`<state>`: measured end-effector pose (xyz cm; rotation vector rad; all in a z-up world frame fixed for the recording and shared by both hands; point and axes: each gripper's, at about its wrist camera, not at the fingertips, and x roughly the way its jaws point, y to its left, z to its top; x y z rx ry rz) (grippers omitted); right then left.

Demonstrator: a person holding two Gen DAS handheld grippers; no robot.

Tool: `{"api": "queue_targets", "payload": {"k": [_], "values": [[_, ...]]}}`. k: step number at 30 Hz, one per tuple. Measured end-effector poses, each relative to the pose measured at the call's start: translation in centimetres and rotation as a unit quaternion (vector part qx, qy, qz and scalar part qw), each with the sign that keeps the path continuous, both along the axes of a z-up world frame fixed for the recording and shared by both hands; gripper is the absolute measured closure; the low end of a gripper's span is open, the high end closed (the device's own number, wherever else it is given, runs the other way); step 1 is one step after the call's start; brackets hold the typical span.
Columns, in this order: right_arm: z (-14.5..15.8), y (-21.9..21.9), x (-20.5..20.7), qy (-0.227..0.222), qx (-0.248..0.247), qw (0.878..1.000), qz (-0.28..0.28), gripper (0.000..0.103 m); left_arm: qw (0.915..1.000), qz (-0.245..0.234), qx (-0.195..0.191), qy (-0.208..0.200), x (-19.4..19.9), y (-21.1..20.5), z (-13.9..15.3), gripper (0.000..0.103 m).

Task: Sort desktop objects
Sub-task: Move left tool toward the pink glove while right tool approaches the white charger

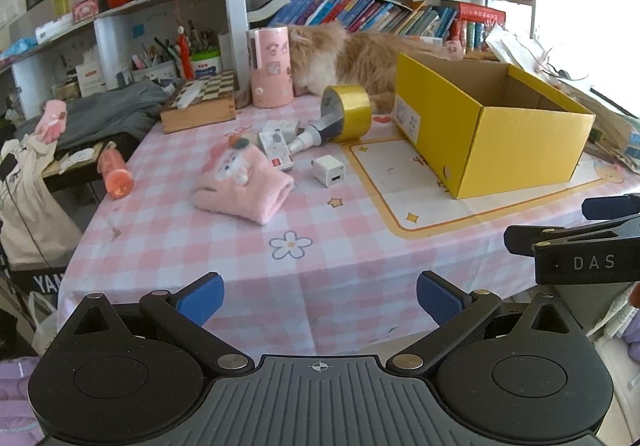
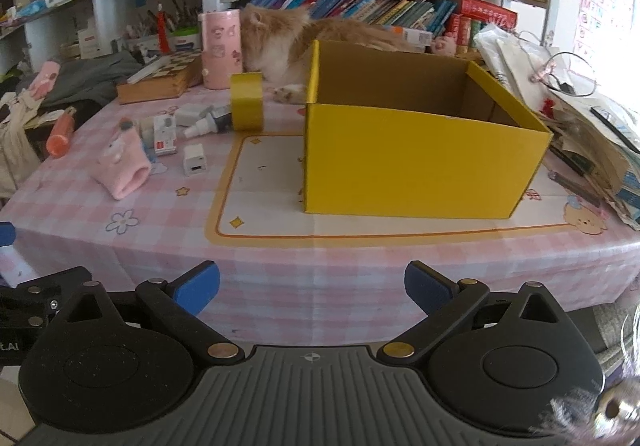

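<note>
— Pink-and-white checked cloth [image 1: 328, 258] covers your desk, with a cream mat bordered in orange [image 2: 260, 202] printed toward the right half. What's behind it?

— Shelves packed with books [image 1: 372, 12] run along the desk's far edge, and a fluffy orange cat [image 1: 352, 54] lies there, between a pink cylindrical tin [image 1: 271, 67] and the yellow cardboard box [image 2: 420, 158]. The box stands open-topped on the mat, nothing visible inside it from your views.

— And the things you have to sort?

— They sit left of the box, toward the desk's middle: a roll of yellow tape [image 1: 349, 112] on its edge, a small bottle with a white nozzle [image 1: 310, 136] touching it, a little white carton [image 1: 276, 148], a white charger cube [image 1: 329, 171] and a pink plush glove [image 1: 244, 186] nearest you. An orange bottle [image 1: 114, 172] lies at the left edge; a wooden chessboard case [image 1: 200, 102] fills the far left corner beside grey clothing [image 1: 108, 112].

— Your tools?

— Both hang off the desk's near edge. Your left tool [image 1: 320, 300] has its blue pads [image 1: 202, 296] spread wide with nothing between them; your right tool [image 2: 312, 288] is likewise spread and bare. Stacked papers and bags [image 2: 580, 118] crowd the right edge beside the box.
</note>
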<state>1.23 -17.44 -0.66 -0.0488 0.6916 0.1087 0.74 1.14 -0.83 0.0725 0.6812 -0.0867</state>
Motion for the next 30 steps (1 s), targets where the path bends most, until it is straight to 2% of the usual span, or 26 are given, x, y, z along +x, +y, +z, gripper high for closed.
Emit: {"api": "queue_targets", "payload": {"k": [7, 23, 28, 30], "values": [[0.1, 1.1, 0.0, 0.000, 0.010, 0.999, 0.034, 0.003, 0.9996, 0.021, -0.019, 0.007, -0.5, 1.4, -0.1, 0.000], [-0.3, 4.9, 0.5, 0.007, 0.008, 0.989, 0.145, 0.007, 0.9906, 0.124, -0.052, 0.024, -1.1, 5.3, -0.7, 0.000], [-0.5, 5.3, 1.3, 0.012, 0.009, 0.987, 0.159, 0.018, 0.9877, 0.143, -0.056, 0.031, -0.4, 5.9, -1.1, 0.000], [-0.6, 5.6, 1.9, 0.017, 0.010, 0.986, 0.168, 0.032, 0.9869, 0.148, -0.057, 0.029, -0.1, 6.2, -1.1, 0.000]]}}
